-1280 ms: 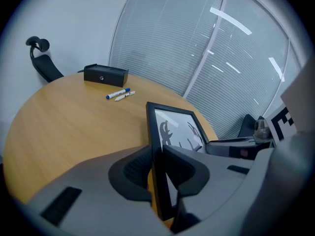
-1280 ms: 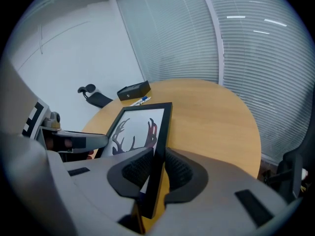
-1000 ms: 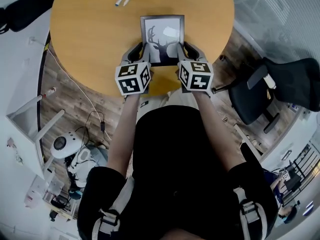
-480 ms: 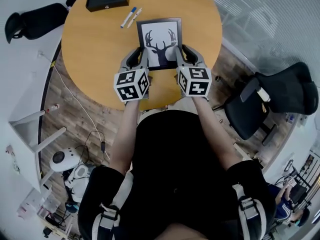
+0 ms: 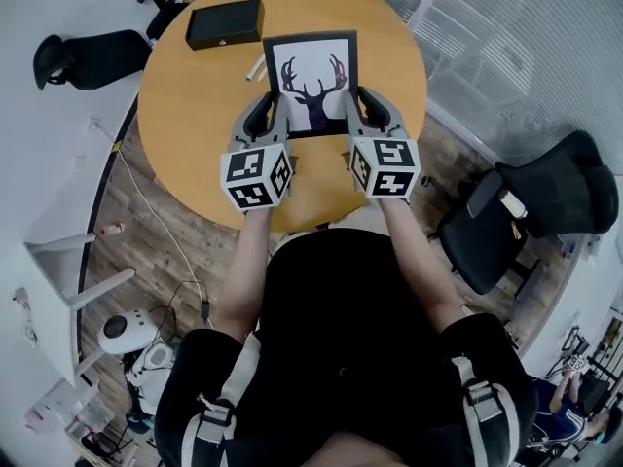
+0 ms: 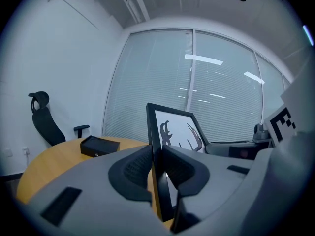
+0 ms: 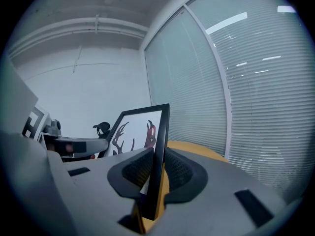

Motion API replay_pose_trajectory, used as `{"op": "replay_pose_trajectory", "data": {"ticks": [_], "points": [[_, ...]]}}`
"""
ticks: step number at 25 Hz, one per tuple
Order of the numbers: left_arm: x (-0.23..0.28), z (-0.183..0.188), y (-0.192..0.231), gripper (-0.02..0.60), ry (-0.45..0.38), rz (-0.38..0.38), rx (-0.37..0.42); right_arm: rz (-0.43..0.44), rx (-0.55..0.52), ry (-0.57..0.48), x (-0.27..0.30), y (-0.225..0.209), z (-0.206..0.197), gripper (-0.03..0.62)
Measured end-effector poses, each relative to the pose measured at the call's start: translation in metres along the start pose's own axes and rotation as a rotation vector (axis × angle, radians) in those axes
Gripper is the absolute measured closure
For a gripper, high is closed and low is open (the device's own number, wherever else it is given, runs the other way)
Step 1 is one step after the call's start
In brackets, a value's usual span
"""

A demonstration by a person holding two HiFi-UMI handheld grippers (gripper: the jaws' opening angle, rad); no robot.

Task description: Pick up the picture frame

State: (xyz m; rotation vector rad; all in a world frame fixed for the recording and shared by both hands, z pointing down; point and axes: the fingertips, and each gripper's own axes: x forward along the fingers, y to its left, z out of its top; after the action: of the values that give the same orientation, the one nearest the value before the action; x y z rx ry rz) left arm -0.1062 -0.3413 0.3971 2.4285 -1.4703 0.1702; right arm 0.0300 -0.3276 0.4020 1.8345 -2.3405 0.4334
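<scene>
The picture frame (image 5: 312, 81), black-edged with a deer-antler print, hangs in the air above the round wooden table (image 5: 185, 105). My left gripper (image 5: 274, 115) is shut on the frame's left edge, and my right gripper (image 5: 352, 113) is shut on its right edge. In the left gripper view the frame's black edge (image 6: 156, 166) stands upright between the two pads of the left gripper (image 6: 158, 168). The right gripper view shows the same on the other side: the frame (image 7: 157, 166) is pinched by the right gripper (image 7: 155, 171).
A black box (image 5: 225, 23) lies on the table's far left, also visible as the black box (image 6: 100, 146) in the left gripper view. A marker (image 5: 256, 67) peeks out beside the frame. Black office chairs stand at the upper left (image 5: 92, 58) and right (image 5: 526, 207). Window blinds (image 6: 206, 92) lie ahead.
Both grippers have lifted the frame up off the table, tilting it more upright. The table looks smaller and farther below, and the black box has come into the head view.
</scene>
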Motion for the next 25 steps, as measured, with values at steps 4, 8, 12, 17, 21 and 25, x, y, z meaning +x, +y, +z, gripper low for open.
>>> {"op": "replay_pose_trajectory", "data": {"ticks": [4, 8, 12, 17, 21, 25], "points": [[-0.013, 0.016, -0.010, 0.502, -0.040, -0.018, 0.023, -0.001, -0.003, -0.040, -0.015, 0.004, 0.016, 0.510], [-0.034, 0.022, -0.019, 0.502, -0.071, -0.013, 0.030, 0.012, -0.020, -0.076, -0.036, 0.011, 0.023, 0.510], [-0.057, 0.030, -0.026, 0.502, -0.114, 0.011, 0.032, 0.040, -0.051, -0.105, -0.055, 0.022, 0.032, 0.508], [-0.089, 0.030, -0.047, 0.502, -0.141, 0.030, 0.034, 0.071, -0.073, -0.131, -0.089, 0.027, 0.037, 0.508], [-0.120, 0.029, -0.072, 0.502, -0.161, 0.049, 0.038, 0.096, -0.084, -0.150, -0.126, 0.030, 0.038, 0.509], [-0.154, 0.018, -0.099, 0.502, -0.170, 0.067, 0.024, 0.116, -0.096, -0.153, -0.169, 0.031, 0.031, 0.509]]}}
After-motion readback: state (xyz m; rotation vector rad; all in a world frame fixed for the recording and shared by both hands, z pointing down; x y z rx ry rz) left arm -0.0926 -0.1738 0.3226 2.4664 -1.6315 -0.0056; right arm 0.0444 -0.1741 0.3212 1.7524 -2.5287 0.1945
